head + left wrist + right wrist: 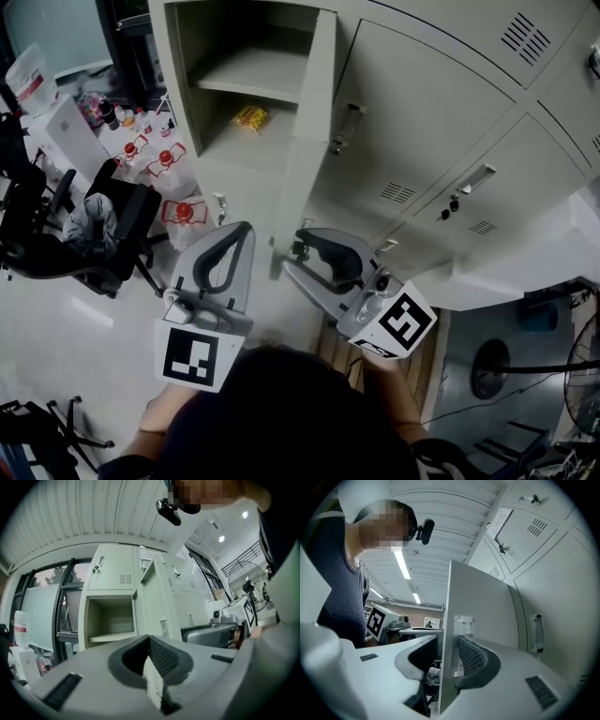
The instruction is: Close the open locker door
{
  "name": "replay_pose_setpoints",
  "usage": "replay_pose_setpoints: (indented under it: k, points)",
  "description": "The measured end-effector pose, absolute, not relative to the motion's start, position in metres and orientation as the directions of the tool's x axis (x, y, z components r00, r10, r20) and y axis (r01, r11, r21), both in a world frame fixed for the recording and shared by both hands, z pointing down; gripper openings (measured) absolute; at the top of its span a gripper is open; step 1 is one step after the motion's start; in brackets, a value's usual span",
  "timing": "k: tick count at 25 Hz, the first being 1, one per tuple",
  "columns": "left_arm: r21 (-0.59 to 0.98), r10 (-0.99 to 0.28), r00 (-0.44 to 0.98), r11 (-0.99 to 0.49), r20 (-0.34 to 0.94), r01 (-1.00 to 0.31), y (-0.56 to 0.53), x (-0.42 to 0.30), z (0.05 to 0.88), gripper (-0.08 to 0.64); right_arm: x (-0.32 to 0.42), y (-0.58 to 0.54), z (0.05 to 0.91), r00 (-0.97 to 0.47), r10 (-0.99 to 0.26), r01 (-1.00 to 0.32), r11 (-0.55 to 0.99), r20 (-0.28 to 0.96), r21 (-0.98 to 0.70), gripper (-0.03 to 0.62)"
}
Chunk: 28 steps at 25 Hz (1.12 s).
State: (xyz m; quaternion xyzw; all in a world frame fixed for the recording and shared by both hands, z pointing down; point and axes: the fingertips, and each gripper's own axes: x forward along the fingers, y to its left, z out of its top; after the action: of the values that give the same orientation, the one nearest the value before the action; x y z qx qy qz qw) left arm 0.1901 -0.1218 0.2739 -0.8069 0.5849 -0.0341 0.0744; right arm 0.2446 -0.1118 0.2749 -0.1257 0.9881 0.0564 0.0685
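Note:
The open locker door (314, 131) stands edge-on, swung out from its compartment (225, 84), where a yellow packet (250, 116) lies on the lower shelf. My right gripper (292, 253) is at the door's lower free edge. In the right gripper view the door panel (478, 602) passes between the open jaws of my right gripper (447, 644). One pad (473, 660) lies close against the door's face and the other stands clear of it. My left gripper (246, 230) hangs to the left, shut and empty. In its own view my left gripper (149, 641) points at the door (152, 606).
Closed lockers (422, 103) fill the right of the bank. A black office chair (94, 225) with clothes and several red-capped bottles (169, 159) stand on the floor to the left. A fan (492, 370) stands at the lower right.

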Motion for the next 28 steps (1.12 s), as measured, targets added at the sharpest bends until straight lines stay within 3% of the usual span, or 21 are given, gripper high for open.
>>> replay_pose_setpoints:
  k: [4, 11, 19, 28]
  points:
    - [-0.164, -0.956, 0.291, -0.282, -0.034, -0.945, -0.119, 0.185, 0.274, -0.002, 0.239, -0.115, 0.280, -0.962, -0.238, -0.250, 0.964, -0.130, 0.087, 0.167]
    - [-0.166, -0.964, 0.265, -0.256, -0.034, -0.952, -0.114, 0.177, 0.274, -0.002, 0.233, -0.121, 0.284, -0.963, -0.233, -0.241, 0.970, -0.139, 0.044, 0.167]
    - [-0.155, -0.971, 0.237, -0.231, -0.020, -0.961, -0.115, 0.158, 0.279, -0.002, 0.215, -0.123, 0.285, -0.964, -0.223, -0.232, 0.972, -0.142, 0.048, 0.137]
    - [-0.136, -0.968, 0.250, -0.244, -0.024, -0.960, -0.130, 0.116, 0.279, -0.002, 0.174, -0.126, 0.284, -0.946, -0.295, -0.304, 0.952, -0.135, 0.046, 0.129]
